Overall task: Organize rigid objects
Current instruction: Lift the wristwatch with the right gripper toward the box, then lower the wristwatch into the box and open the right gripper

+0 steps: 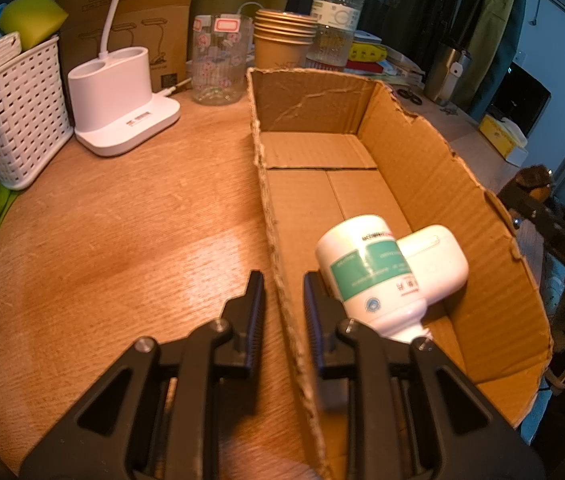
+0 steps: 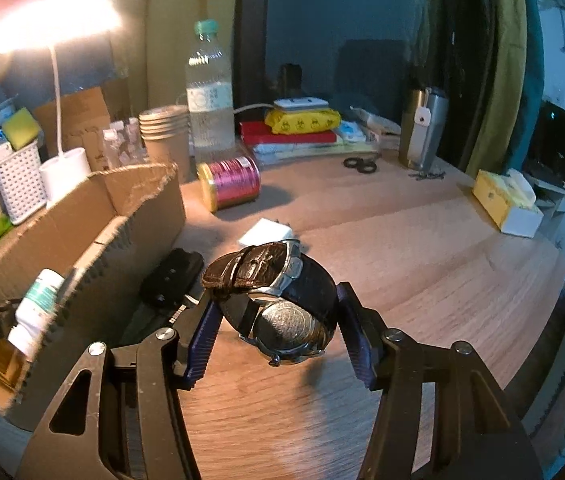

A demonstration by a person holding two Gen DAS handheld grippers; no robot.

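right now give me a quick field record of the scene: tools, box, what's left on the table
left tool: shut on the cardboard box's near wall
right tool: shut on wristwatch, strap between the pads
in box: white bottle with green label, white case
on table: pink thread spool, black block, white square

Wooden desk (image 2: 402, 240) under a glowing lamp (image 2: 54, 24), dark curtains (image 2: 498, 60) behind.
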